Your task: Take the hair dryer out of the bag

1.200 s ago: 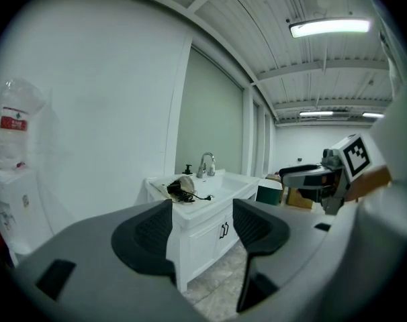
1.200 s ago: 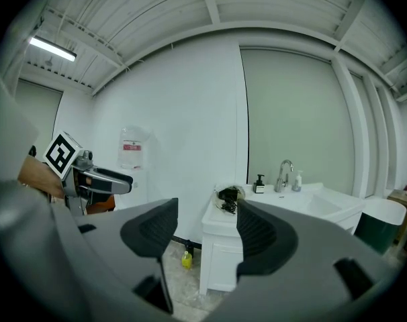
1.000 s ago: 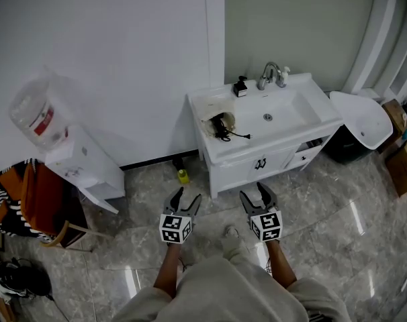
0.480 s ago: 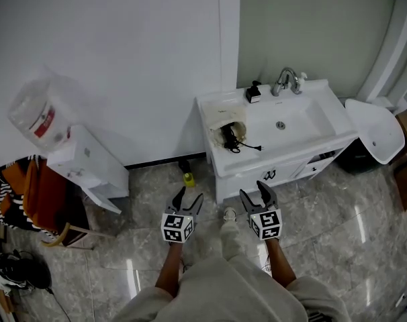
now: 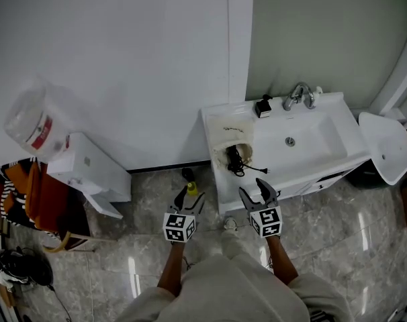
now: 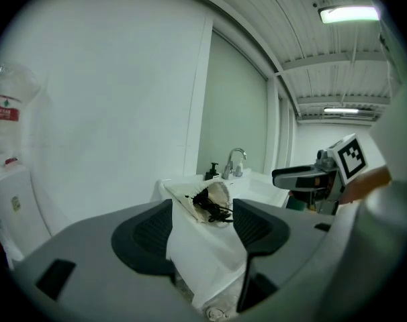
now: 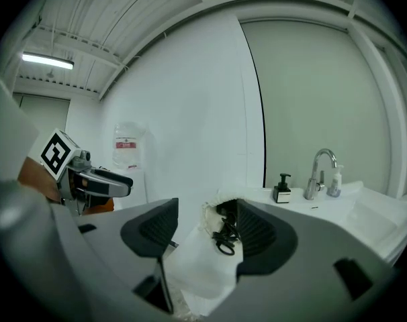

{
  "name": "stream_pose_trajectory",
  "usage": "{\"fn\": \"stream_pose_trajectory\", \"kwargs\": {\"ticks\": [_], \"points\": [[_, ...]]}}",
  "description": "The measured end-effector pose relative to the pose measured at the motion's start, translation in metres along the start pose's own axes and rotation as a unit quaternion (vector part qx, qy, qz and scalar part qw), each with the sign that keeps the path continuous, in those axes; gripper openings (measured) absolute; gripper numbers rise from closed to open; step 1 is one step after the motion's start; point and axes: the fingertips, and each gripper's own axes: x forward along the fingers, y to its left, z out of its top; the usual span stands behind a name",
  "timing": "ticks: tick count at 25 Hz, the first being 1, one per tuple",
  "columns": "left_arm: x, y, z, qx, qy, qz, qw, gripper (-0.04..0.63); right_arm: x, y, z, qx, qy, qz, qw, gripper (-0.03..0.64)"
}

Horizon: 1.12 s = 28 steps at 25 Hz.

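Note:
A cream bag [image 5: 232,141] lies on the left end of the white vanity top [image 5: 322,155], its mouth facing me. The black hair dryer [image 5: 234,159] and its cord show in the mouth. My left gripper [image 5: 190,193] hangs open over the floor, short of the vanity's left front corner. My right gripper [image 5: 252,188] is open just before the vanity's front edge, below the bag. In the left gripper view the bag [image 6: 215,197] stands ahead between the jaws, apart from them. The right gripper view shows the dryer's cord [image 7: 224,236] the same way.
A faucet [image 5: 299,94] and a black soap pump [image 5: 262,106] stand at the back of the sink. A yellow-capped bottle [image 5: 191,188] sits on the floor by the cabinet. A water dispenser [image 5: 91,174] with its bottle [image 5: 37,121] is at left, a white bin [image 5: 385,146] at right.
Both grippers have moved forward towards the vanity, which now stands nearer and more central. The jaws stay as wide as before, and the bag has not moved.

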Motion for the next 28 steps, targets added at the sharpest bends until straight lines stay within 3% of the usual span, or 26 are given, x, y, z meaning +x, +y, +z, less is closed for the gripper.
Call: {"fn": "stream_pose_trajectory", "kwargs": {"ticks": [13,24,28], "points": [[0.128,0.026,0.043,0.003,0.023,0.002,0.9997,0.279,0.105,-0.075,0.013,0.014,0.027,0.034,0.999,0.255],[0.194,0.030,0.035,0.003,0.061,-0.014,0.9981,0.279,0.143,-0.100,-0.005,0.029,0.053,0.050,0.997,0.253],[0.209,0.028,0.031,0.019,0.075,-0.028,0.9966,0.279,0.148,-0.107,-0.013,0.041,0.060,0.044,0.996,0.253]]}}
